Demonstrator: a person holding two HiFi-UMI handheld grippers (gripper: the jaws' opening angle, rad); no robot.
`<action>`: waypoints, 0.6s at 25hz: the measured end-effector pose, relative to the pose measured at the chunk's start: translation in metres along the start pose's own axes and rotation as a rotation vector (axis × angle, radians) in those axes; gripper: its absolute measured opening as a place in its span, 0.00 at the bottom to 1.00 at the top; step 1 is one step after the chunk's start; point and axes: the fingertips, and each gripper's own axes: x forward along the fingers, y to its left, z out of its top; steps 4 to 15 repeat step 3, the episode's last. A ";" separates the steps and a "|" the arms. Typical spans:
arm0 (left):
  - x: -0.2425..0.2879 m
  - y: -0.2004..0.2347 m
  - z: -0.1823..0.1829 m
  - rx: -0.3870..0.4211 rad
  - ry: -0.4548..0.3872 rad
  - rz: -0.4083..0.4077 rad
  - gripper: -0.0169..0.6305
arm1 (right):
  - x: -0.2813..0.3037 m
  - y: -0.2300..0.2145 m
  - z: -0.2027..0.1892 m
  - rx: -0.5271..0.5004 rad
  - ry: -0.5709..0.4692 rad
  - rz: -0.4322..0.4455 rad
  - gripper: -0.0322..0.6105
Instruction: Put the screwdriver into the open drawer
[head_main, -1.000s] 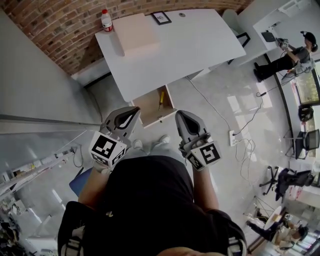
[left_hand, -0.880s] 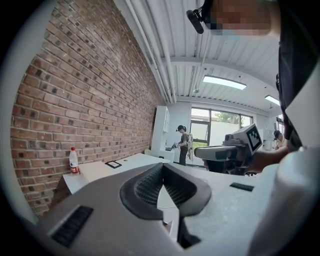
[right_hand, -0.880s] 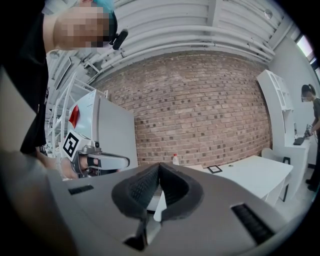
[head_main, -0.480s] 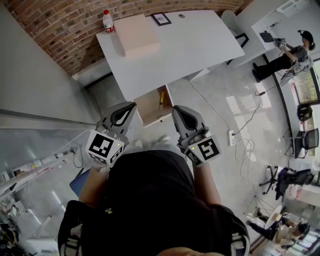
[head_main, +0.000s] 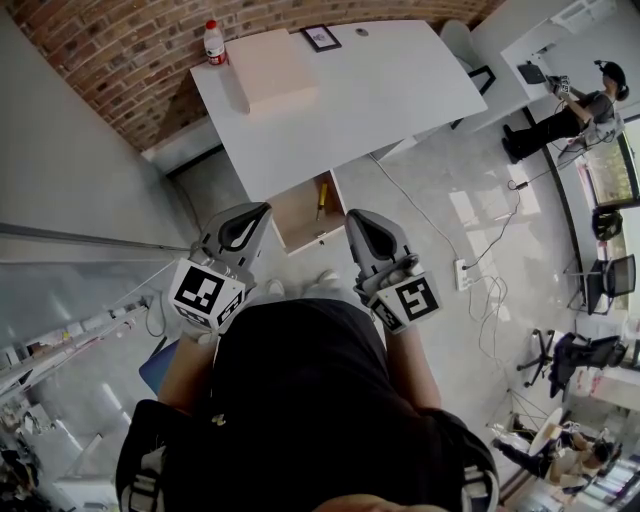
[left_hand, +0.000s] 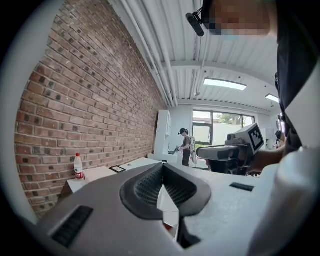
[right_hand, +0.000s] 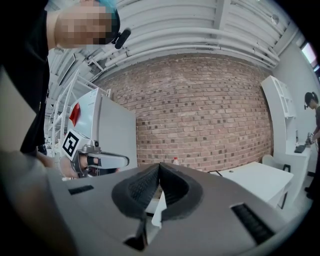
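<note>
A yellow-handled screwdriver (head_main: 322, 200) lies inside the open wooden drawer (head_main: 298, 222) under the near edge of the white table (head_main: 390, 90). My left gripper (head_main: 264, 209) is held in the air just left of the drawer, and its jaws are shut on nothing. To the drawer's right my right gripper (head_main: 351, 214) is also shut and empty. In the left gripper view the left gripper (left_hand: 162, 165) has its jaws meeting at the tip, with the right gripper (left_hand: 205, 153) beyond. The right gripper (right_hand: 159, 165) in its own view is shut too.
On the table stand a water bottle (head_main: 212, 42), a flat cardboard box (head_main: 272, 68) and a small picture frame (head_main: 321, 37). A brick wall runs behind. A power strip (head_main: 464, 275) and cables lie on the floor to the right. A person (head_main: 565, 112) stands far right.
Both grippers have shifted slightly up and toward the table. The screwdriver stays in the drawer and both pairs of jaws stay shut.
</note>
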 end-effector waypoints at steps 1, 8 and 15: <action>0.000 0.001 0.000 0.002 0.001 0.000 0.03 | 0.000 -0.001 -0.001 0.001 0.000 -0.003 0.07; 0.000 0.003 0.000 0.005 0.003 0.000 0.03 | 0.000 -0.002 -0.003 0.006 0.002 -0.009 0.07; 0.000 0.003 0.000 0.005 0.003 0.000 0.03 | 0.000 -0.002 -0.003 0.006 0.002 -0.009 0.07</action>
